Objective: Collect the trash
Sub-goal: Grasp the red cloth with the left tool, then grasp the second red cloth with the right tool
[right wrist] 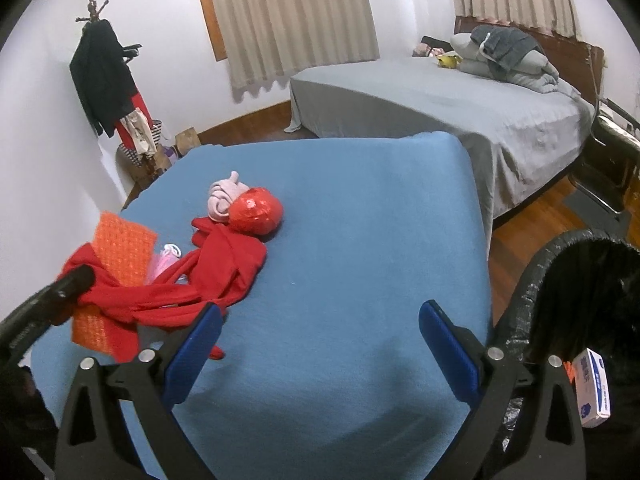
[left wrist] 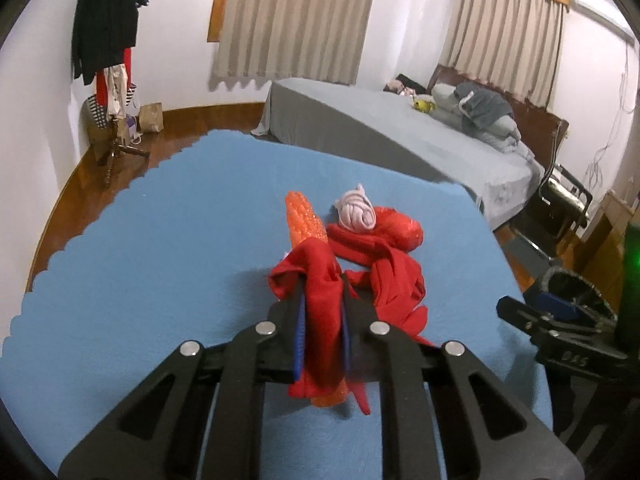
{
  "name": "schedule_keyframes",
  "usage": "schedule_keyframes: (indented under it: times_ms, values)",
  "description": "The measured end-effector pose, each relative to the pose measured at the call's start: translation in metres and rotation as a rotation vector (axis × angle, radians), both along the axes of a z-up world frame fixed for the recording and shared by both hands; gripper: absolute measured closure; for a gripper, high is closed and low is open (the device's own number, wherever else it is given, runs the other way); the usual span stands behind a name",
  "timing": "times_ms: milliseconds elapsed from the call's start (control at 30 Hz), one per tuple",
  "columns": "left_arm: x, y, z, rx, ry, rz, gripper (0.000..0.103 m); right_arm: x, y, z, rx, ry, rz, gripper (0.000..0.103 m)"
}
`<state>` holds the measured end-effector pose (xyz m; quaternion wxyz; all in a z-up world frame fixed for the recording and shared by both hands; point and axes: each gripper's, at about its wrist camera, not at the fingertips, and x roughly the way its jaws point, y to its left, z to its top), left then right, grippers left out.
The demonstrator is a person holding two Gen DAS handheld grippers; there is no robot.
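Observation:
On the blue table [left wrist: 140, 240] lie a red cloth [left wrist: 394, 276], an orange bubble-wrap sheet [left wrist: 304, 220], a rolled pale pink cloth [left wrist: 356, 212] and a shiny red ball-shaped wrapper [left wrist: 404, 228]. My left gripper [left wrist: 322, 300] is shut on the red cloth together with the orange sheet, just above the table. In the right wrist view, my right gripper [right wrist: 320, 320] is open and empty over the table [right wrist: 340, 220], right of the red cloth [right wrist: 224, 268], orange sheet [right wrist: 124, 248], pink cloth [right wrist: 222, 198] and red wrapper [right wrist: 256, 210].
A bin lined with a black bag [right wrist: 560, 280] stands at the table's right edge, with a white and blue box [right wrist: 594, 388] in it. A grey bed [right wrist: 460, 96] is behind. A coat rack [right wrist: 104, 80] with clothes stands at the far left wall.

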<state>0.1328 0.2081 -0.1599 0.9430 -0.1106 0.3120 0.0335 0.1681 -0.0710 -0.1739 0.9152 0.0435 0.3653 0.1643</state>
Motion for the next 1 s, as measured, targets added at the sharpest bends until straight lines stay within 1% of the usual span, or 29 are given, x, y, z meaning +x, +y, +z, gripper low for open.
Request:
schedule_keyframes:
  times_ms: [100, 200, 300, 433, 567, 600, 700, 733, 800, 833, 867, 900, 1000]
  values:
    - [-0.004, 0.005, 0.007, 0.007, -0.023, 0.012, 0.090, 0.001, 0.006, 0.000, -0.003, 0.001, 0.009, 0.006]
    - [-0.005, 0.012, 0.008, 0.013, -0.026, 0.028, 0.090, 0.003, 0.014, -0.001, -0.006, 0.002, 0.020, 0.006]
    - [-0.002, 0.018, 0.004, 0.018, -0.012, 0.038, 0.090, 0.007, 0.022, -0.002, -0.012, 0.006, 0.031, 0.006]
    - [0.005, 0.020, -0.010, 0.011, 0.031, 0.029, 0.089, 0.011, 0.030, -0.003, -0.010, 0.010, 0.043, 0.006]
    - [0.003, 0.022, -0.018, 0.012, 0.047, 0.051, 0.082, 0.011, 0.037, -0.004, -0.017, 0.010, 0.054, 0.006]
    - [0.002, 0.022, -0.018, 0.018, 0.045, 0.056, 0.077, 0.011, 0.037, -0.005, -0.020, 0.012, 0.056, 0.006]
    - [-0.001, 0.024, -0.016, 0.029, 0.035, 0.066, 0.068, 0.012, 0.035, -0.006, -0.022, 0.014, 0.055, 0.006]
    - [-0.002, 0.025, -0.015, 0.029, 0.030, 0.069, 0.068, 0.013, 0.035, -0.007, -0.023, 0.014, 0.056, 0.006]
    - [-0.003, 0.027, -0.014, 0.029, 0.021, 0.071, 0.069, 0.015, 0.037, -0.008, -0.025, 0.016, 0.056, 0.006]
    - [-0.003, 0.027, -0.014, 0.032, 0.015, 0.070, 0.073, 0.016, 0.038, -0.009, -0.023, 0.019, 0.055, 0.006]
    - [-0.003, 0.026, -0.014, 0.035, 0.013, 0.067, 0.084, 0.018, 0.039, -0.010, -0.015, 0.024, 0.056, 0.006]
    - [0.000, 0.026, -0.015, 0.034, 0.020, 0.052, 0.090, 0.020, 0.041, -0.011, -0.008, 0.025, 0.059, 0.006]
    - [0.002, 0.023, -0.017, 0.046, 0.020, 0.036, 0.094, 0.027, 0.051, -0.011, -0.009, 0.016, 0.078, 0.007]
